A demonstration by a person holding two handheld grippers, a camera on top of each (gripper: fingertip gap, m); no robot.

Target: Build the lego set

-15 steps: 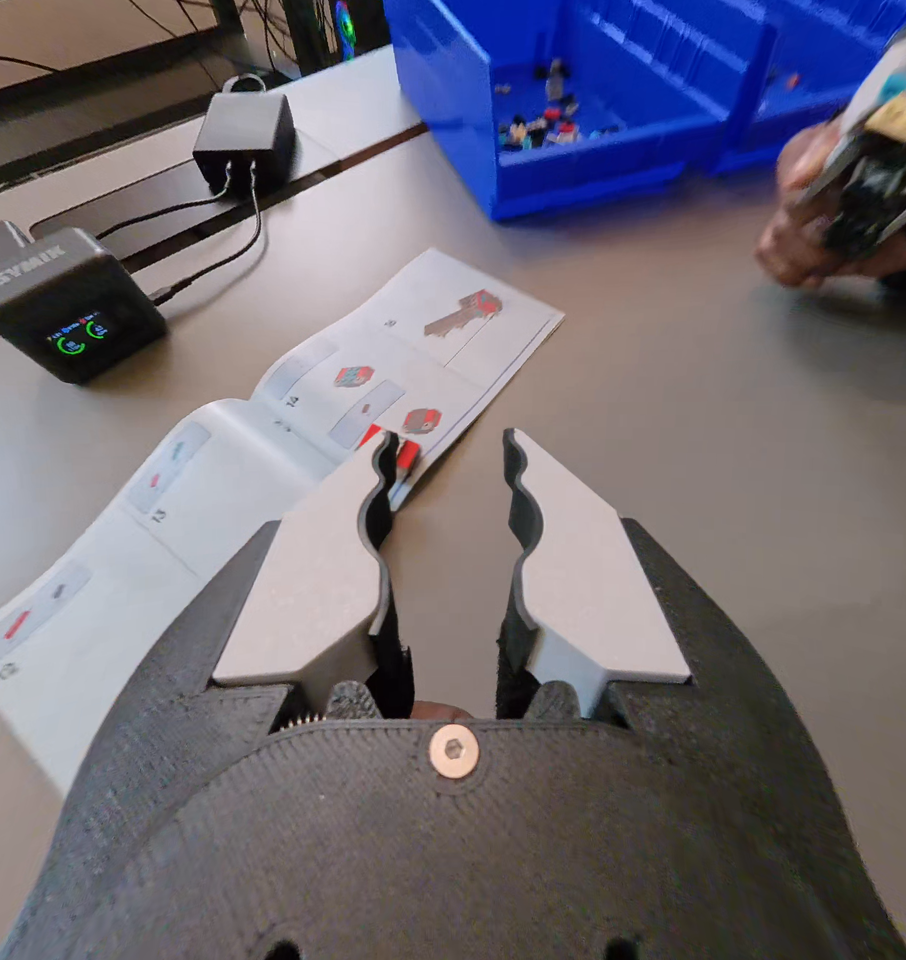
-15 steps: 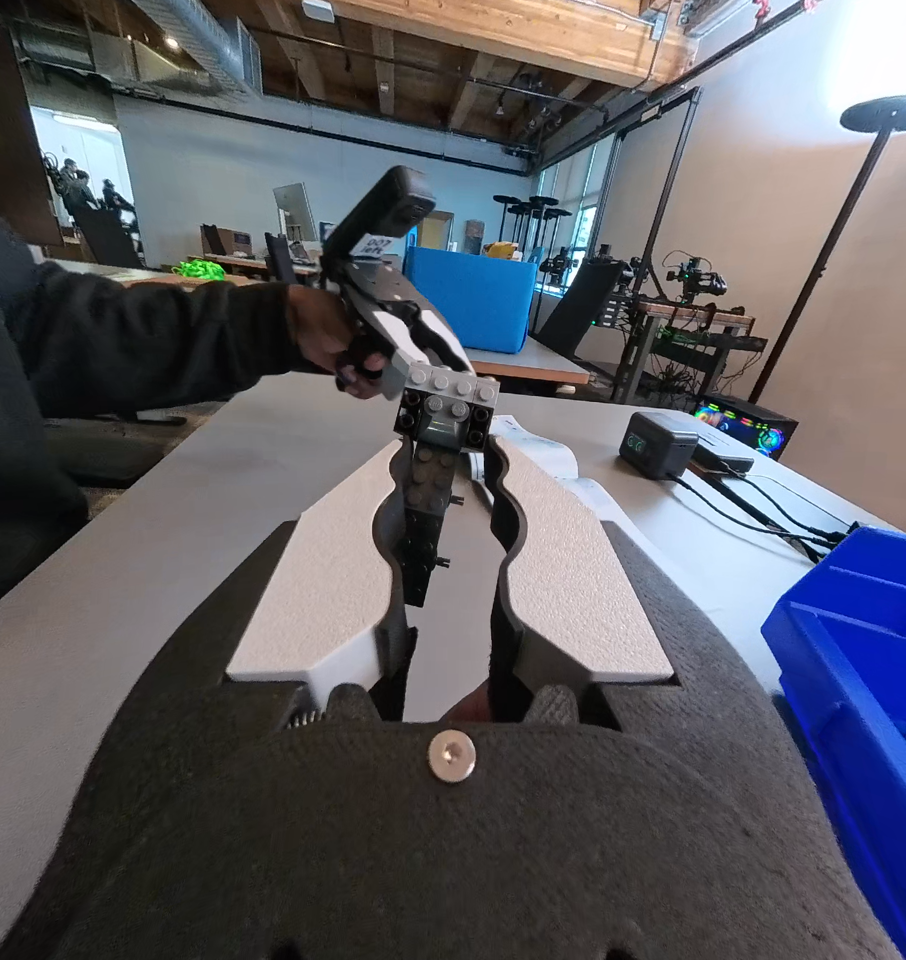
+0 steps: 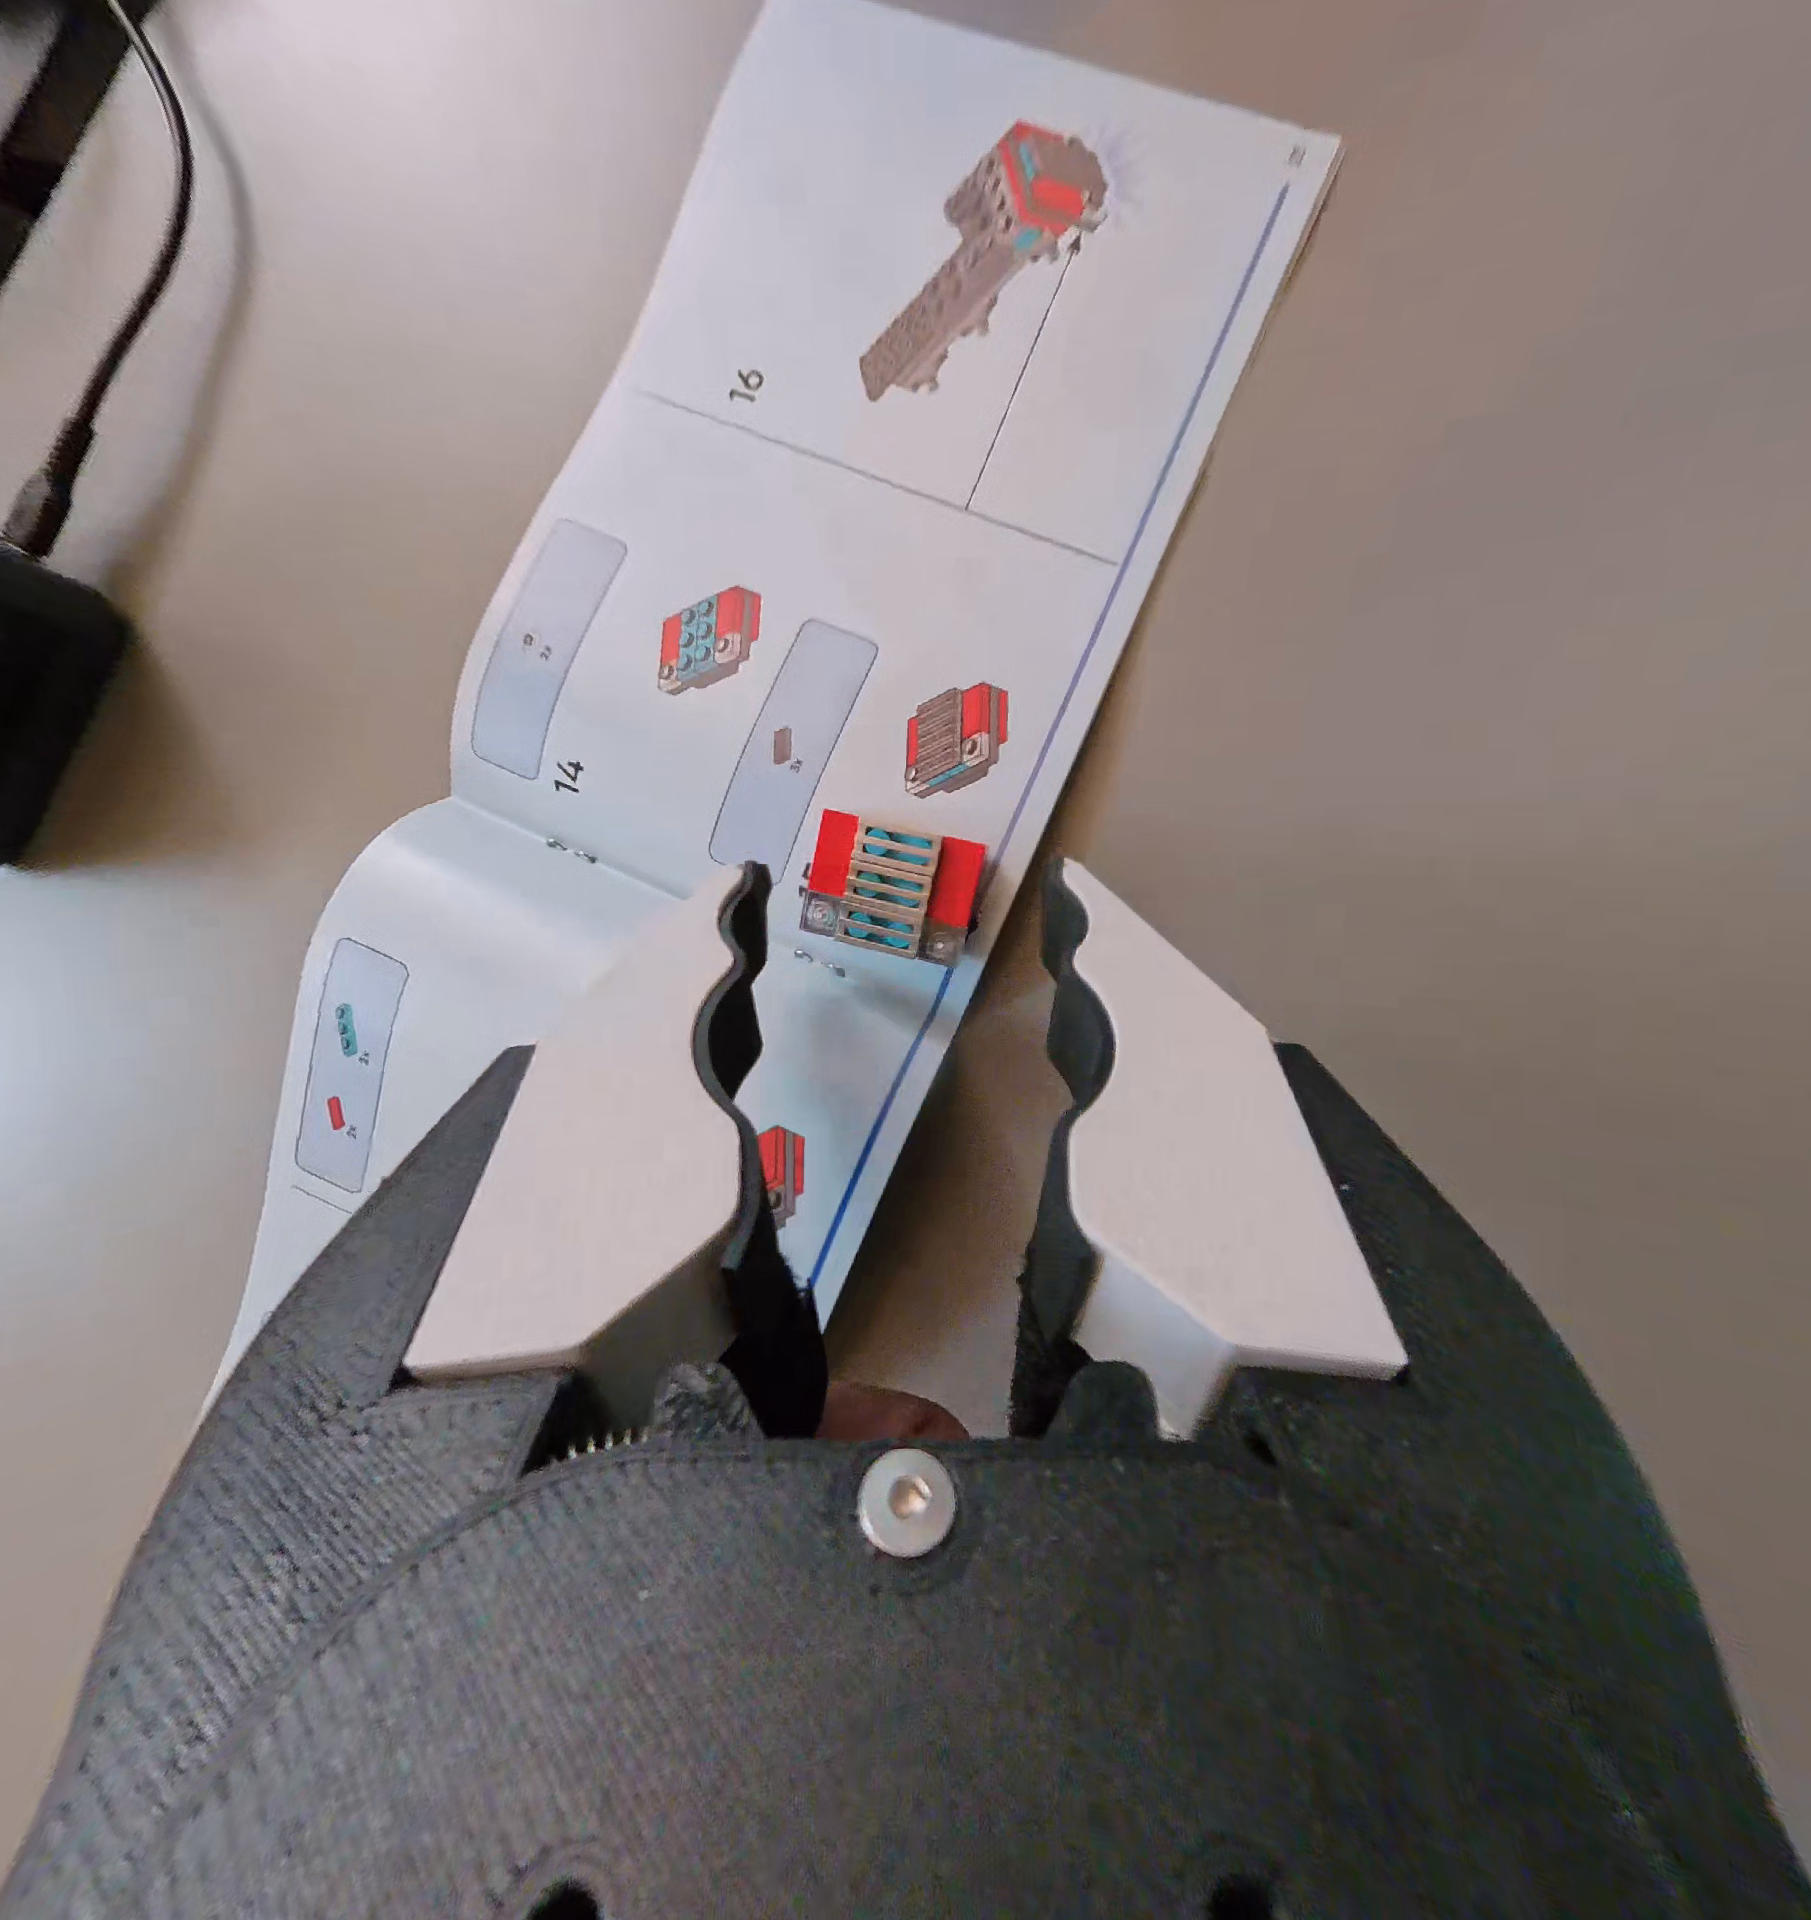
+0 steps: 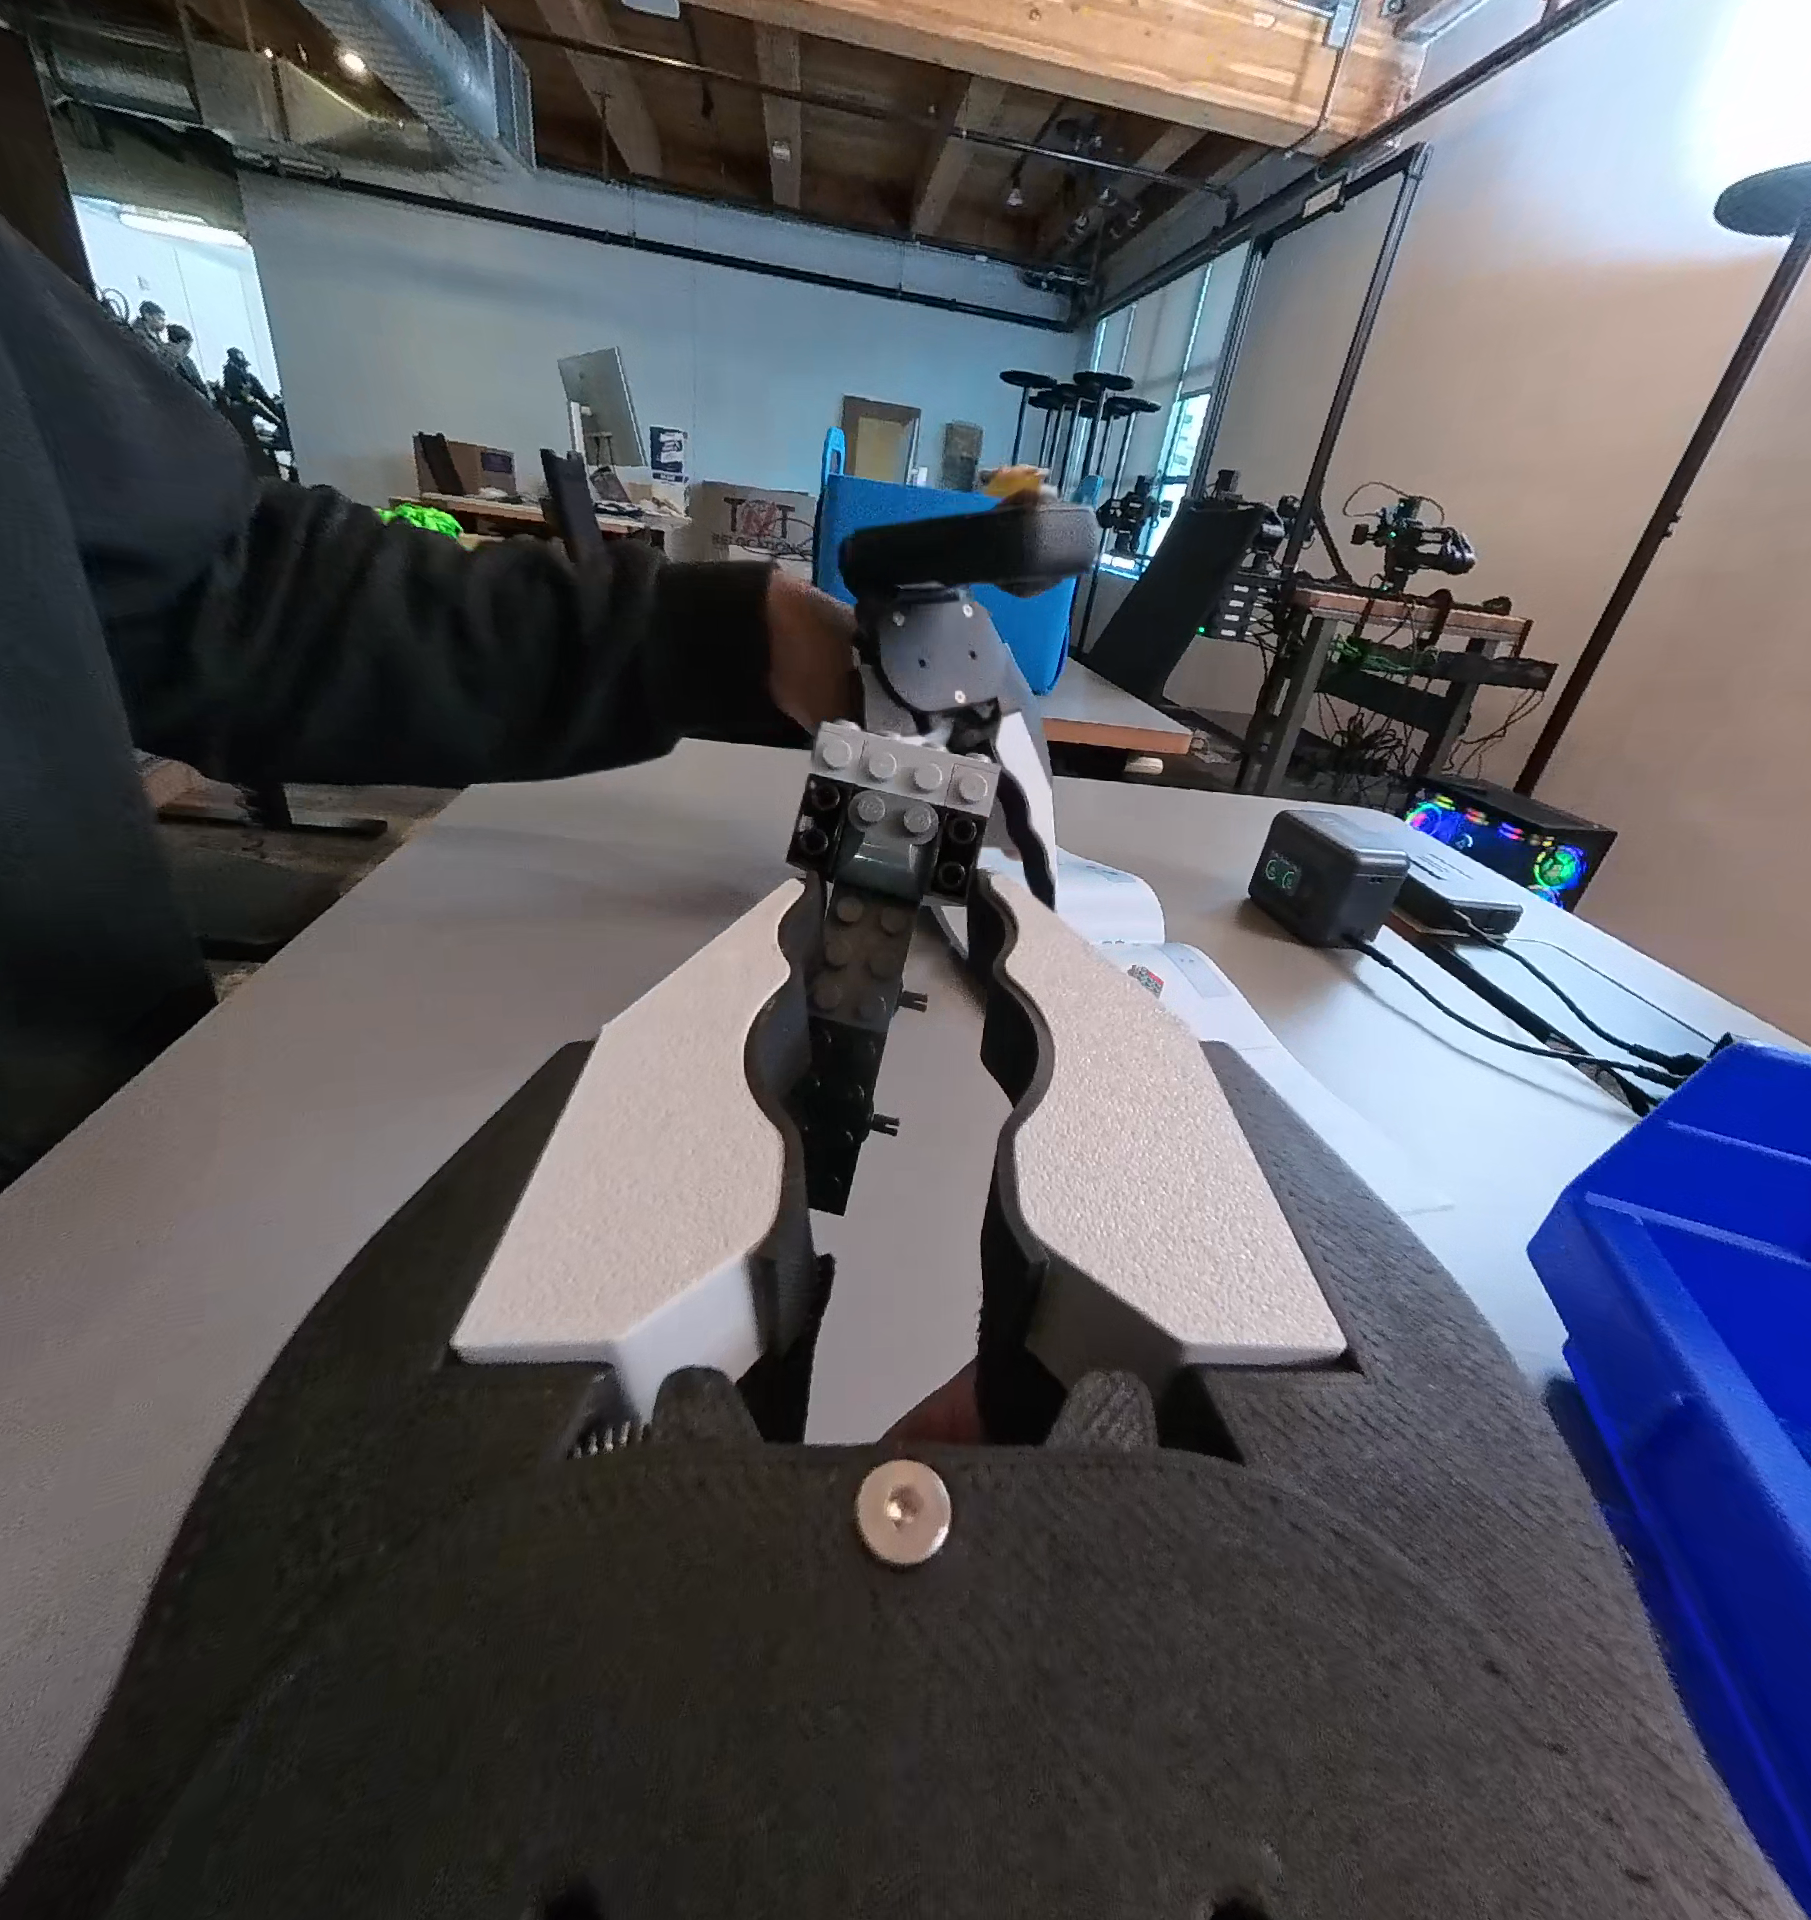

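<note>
A small red, teal and grey lego block (image 3: 893,899) lies on the open instruction booklet (image 3: 880,436). My left gripper (image 3: 901,873) is open and points down at it, with one fingertip on each side and neither touching it. My right gripper (image 4: 893,896) is shut on a long dark grey lego assembly (image 4: 859,997) with a light grey studded head, held upright above the table. The left gripper also shows in the right wrist view (image 4: 1026,831), just behind that assembly, held by a hand in a black sleeve.
A black box with a lit display (image 3: 7,717) and its cables (image 3: 142,312) sit left of the booklet; the box also shows in the right wrist view (image 4: 1327,878). A blue bin (image 4: 1732,1299) stands at the right. The grey table (image 4: 257,1091) runs left toward the person's sleeve (image 4: 361,644). My hands' fingertips stand some 25 centimetres from each other.
My left gripper has moved forward and down over the booklet, and its jaws have opened wider around the small red block. My right gripper still holds the grey assembly in about the same place.
</note>
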